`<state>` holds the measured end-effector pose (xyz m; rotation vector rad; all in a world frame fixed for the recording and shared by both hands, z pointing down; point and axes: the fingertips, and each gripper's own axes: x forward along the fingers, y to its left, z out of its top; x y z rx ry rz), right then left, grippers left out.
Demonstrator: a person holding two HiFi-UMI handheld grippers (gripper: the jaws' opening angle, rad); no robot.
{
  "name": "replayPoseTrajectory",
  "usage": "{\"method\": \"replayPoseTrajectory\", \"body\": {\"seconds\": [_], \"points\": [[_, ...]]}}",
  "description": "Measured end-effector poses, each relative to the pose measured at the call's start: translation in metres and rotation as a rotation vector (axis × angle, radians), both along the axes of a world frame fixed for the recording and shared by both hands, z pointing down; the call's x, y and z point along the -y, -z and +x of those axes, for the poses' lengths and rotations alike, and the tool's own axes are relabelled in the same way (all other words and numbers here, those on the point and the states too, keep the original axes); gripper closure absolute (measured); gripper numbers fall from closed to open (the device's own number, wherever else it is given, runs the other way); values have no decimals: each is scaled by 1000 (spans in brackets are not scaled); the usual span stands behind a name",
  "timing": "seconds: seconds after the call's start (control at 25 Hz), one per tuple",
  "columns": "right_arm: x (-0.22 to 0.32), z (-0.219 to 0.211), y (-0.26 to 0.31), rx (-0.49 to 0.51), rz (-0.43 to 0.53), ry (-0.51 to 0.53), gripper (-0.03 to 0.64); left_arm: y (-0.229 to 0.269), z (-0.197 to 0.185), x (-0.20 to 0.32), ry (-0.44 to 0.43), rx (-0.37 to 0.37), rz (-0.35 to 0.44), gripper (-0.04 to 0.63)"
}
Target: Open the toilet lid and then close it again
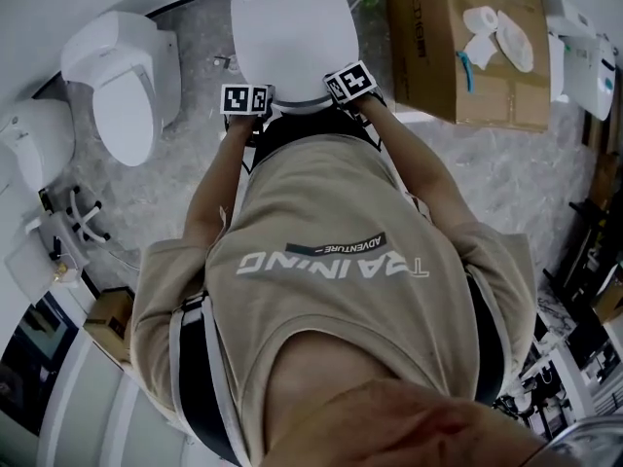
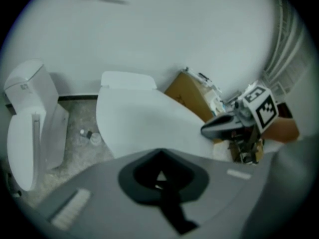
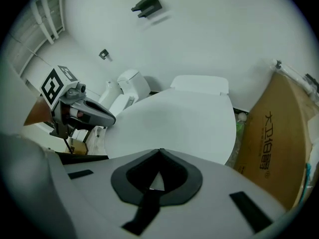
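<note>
Both my arms reach forward and down over the toilet lid, which lies shut on its bowl at the far middle of the scene. The left gripper and right gripper hover side by side at the lid's near edge, each with jaws pressed together on nothing. A cardboard box stands just right.

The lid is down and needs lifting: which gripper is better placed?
Left, narrowly: the left gripper seems nearer the toilet lid's front edge; the right gripper is round its side. Both shut.
</note>
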<state>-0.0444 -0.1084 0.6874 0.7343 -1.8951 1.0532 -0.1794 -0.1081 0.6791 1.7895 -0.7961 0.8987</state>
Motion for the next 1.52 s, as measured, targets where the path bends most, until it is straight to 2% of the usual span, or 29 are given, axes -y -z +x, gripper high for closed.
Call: {"method": "replayPoseTrajectory", "body": {"seconds": [0.2,0.36,0.64,0.84,1.0,1.24,1.36,1.52], "points": [[-15,1,-25,-5,-53,-74,606,-29,-2,-15,-4,42,-48,594],[-20,3,-39,-6,-97,-120,606,-46,-1,-12,-4,48,-72,594],[-34,4,-67,-35,-199,-119,606,-77,-2,-5,-38,97,-116,592],[-43,7,-89,-28,-263,-217,606,-99,3,-17,-49,131,-146,593],[-51,7,-102,-14,-244,-277,606,-115,9,-28,-27,155,-160,593],[-59,11,-131,25,-171,-307,606,-140,14,-44,40,189,-152,592],[-66,9,-148,58,-183,-363,606,-156,8,-56,73,213,-147,593],[-70,8,-172,60,-203,-371,606,-179,6,-61,101,243,-148,592]]}}
